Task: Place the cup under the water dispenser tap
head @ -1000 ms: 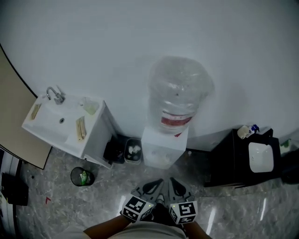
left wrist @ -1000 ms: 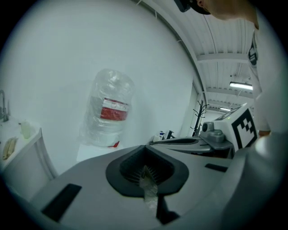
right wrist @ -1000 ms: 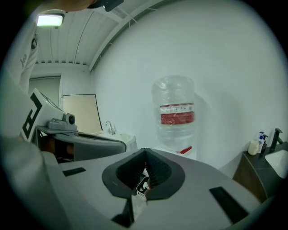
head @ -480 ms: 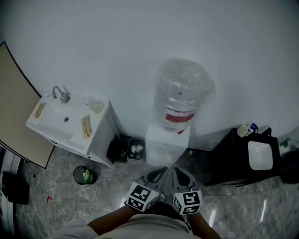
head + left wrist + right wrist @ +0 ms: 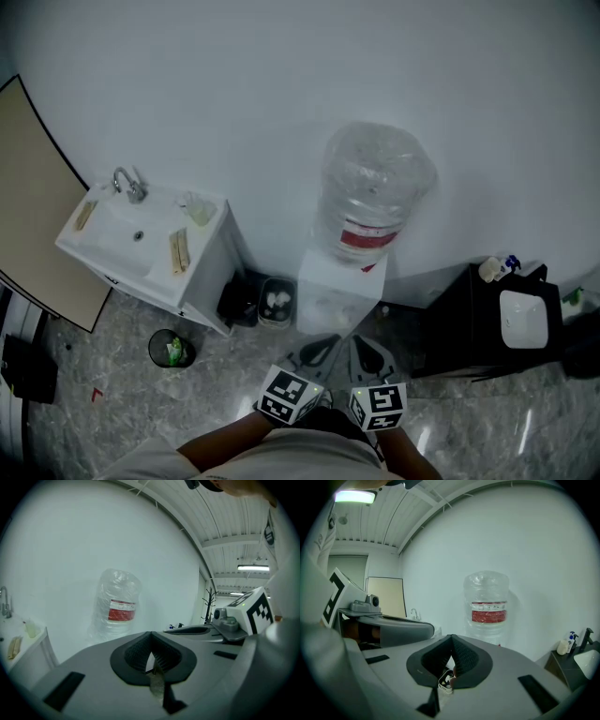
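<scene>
The water dispenser (image 5: 339, 292) stands against the white wall, a clear bottle (image 5: 375, 192) with a red label on top; the bottle also shows in the left gripper view (image 5: 116, 606) and the right gripper view (image 5: 487, 604). Its tap is too small to make out. A small pale cup-like container (image 5: 199, 209) sits on the sink counter at the left. My left gripper (image 5: 325, 341) and right gripper (image 5: 350, 341) are held side by side in front of the dispenser, short of it. Both are shut with nothing between the jaws, the left gripper (image 5: 151, 637) and the right gripper (image 5: 451, 639) alike.
A white sink unit (image 5: 122, 251) with a tap stands left of the dispenser. A black bin (image 5: 274, 302) sits between them and a small bucket (image 5: 169, 350) on the floor. A black cabinet (image 5: 459, 328) with a white basin (image 5: 523, 317) stands at the right.
Both grippers have risen a little, still side by side and shut. The head view has shifted slightly, so the dispenser and sink sit a bit further right.
</scene>
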Available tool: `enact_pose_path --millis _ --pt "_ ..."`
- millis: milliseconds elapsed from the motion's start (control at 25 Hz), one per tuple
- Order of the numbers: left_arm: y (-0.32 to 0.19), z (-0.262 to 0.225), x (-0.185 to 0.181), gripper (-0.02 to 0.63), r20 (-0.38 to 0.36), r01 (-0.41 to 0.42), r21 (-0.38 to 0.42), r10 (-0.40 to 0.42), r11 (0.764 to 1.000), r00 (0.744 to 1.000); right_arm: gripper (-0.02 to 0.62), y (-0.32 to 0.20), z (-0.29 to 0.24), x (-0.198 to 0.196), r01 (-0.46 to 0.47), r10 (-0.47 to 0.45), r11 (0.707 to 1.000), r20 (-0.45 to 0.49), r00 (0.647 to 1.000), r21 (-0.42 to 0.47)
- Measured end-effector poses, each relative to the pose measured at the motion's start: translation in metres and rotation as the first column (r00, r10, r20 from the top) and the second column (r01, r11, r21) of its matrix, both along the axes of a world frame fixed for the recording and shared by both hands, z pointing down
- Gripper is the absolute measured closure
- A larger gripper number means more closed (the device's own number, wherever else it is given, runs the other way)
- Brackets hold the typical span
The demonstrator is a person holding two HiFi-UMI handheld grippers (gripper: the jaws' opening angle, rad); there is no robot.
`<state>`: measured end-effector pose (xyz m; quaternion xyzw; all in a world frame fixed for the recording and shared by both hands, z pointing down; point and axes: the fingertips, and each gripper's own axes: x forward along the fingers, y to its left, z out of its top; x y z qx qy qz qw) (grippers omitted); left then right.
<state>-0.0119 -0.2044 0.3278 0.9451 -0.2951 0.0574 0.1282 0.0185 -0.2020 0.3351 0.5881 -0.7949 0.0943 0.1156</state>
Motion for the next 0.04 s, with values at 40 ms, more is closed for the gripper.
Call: enact_pose_path --millis 40 --pt "0.0001 0.0001 0.0001 0.601 0.0 0.0 0.002 0.0 1.0 1.0 0.578 0.0 0.0002 0.0004 0.0 0.0 1.0 -0.002 1.0 0.001"
